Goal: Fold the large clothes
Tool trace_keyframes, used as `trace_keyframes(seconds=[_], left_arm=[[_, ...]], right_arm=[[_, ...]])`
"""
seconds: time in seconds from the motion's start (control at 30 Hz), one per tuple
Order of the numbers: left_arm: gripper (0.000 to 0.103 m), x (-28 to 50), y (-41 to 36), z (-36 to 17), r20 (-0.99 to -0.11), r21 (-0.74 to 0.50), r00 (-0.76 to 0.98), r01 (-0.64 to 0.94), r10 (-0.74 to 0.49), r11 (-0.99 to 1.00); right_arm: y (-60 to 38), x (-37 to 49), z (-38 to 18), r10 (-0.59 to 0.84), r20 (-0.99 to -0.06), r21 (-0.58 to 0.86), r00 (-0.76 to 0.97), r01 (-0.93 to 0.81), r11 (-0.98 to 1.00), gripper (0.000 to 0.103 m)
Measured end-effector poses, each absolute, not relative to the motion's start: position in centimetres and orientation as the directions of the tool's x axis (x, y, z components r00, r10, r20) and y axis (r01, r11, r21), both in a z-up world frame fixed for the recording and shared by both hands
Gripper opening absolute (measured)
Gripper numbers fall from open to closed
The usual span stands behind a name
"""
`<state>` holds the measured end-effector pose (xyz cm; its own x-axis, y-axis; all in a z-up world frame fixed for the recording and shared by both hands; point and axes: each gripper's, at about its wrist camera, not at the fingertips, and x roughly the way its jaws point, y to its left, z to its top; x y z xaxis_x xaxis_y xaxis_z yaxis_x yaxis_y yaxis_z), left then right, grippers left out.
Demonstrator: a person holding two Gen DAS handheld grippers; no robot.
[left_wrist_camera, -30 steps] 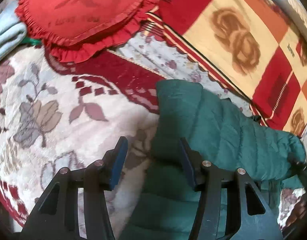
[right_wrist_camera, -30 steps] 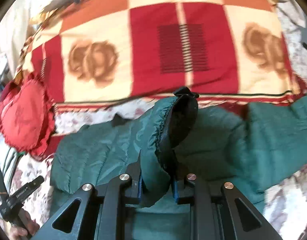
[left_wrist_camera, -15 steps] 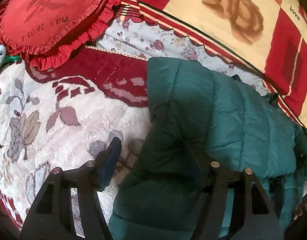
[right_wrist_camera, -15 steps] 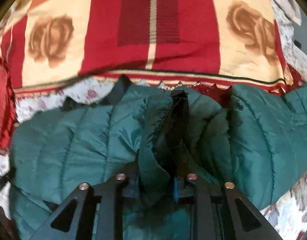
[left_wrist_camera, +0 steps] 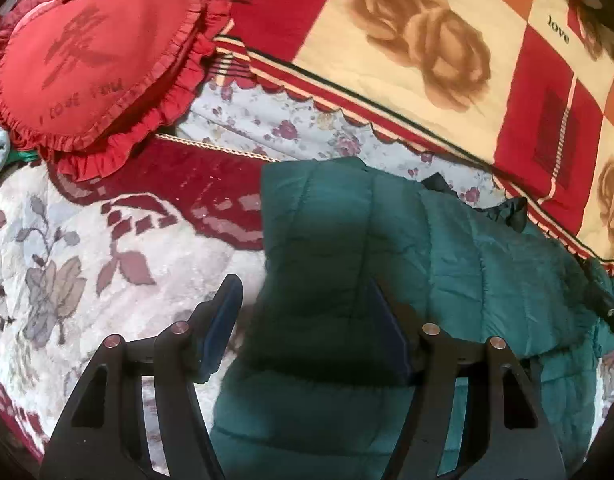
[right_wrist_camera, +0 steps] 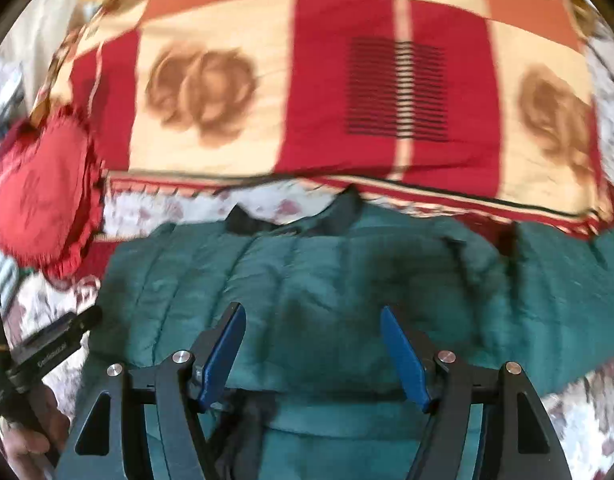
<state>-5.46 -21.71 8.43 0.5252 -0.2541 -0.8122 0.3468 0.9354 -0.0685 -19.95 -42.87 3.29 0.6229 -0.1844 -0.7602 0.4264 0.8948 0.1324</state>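
One green puffer jacket [right_wrist_camera: 347, 280] is being left spread on the bed, released; two grippers, left gripper [left_wrist_camera: 303, 320] and right gripper [right_wrist_camera: 311, 344], are being held wide, jaws just opened, gripping nothing.

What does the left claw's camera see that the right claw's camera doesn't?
Only the left view shows the words on the heart pillow, "love" on the checked blanket, and the big leaf-patterned bedspread. Only the right view shows the jacket's dark collar, the striped square on that blanket, and a hand holding the left claw. Both show the green puffy jacket, the pillow, the blanket, and an open claw above the jacket.
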Motion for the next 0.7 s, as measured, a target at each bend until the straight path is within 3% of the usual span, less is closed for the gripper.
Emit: trace_keyframes(seconds=[0.17, 0.3, 0.37, 0.57, 0.7], left_arm=[[0.065, -4.6, -22.5, 5.8, -0.838, -0.054, 0.497, 0.334, -0.224, 0.941], [0.077, -4.2, -22.4, 4.9, -0.836, -0.062, 0.503, 0.312, -0.220, 0.948], [0.078, -4.1, -22.3, 4.7, -0.838, -0.075, 0.498, 0.304, -0.225, 0.950], [0.078, -4.4, -22.8, 4.9, -0.832, -0.042, 0.515, 0.312, -0.206, 0.949], [0.078, -4.5, -22.8, 4.9, -0.830, -0.035, 0.520, 0.311, -0.201, 0.950]], right_arm=[[-43.0, -16.4, -0.7, -0.189, -0.802, 0.097, 0.567, 0.436, 0.895, 0.068], [-44.4, -15.4, -2.9, -0.203, -0.813, 0.098, 0.545, 0.473, 0.875, 0.068], [-45.1, -15.1, -3.5, -0.191, -0.820, 0.118, 0.540, 0.485, 0.867, 0.068], [-46.0, -17.7, -1.0, -0.159, -0.807, 0.165, 0.569, 0.476, 0.864, 0.068], [-47.5, -20.6, 0.7, -0.228, -0.775, 0.152, 0.590, 0.523, 0.839, 0.068]])
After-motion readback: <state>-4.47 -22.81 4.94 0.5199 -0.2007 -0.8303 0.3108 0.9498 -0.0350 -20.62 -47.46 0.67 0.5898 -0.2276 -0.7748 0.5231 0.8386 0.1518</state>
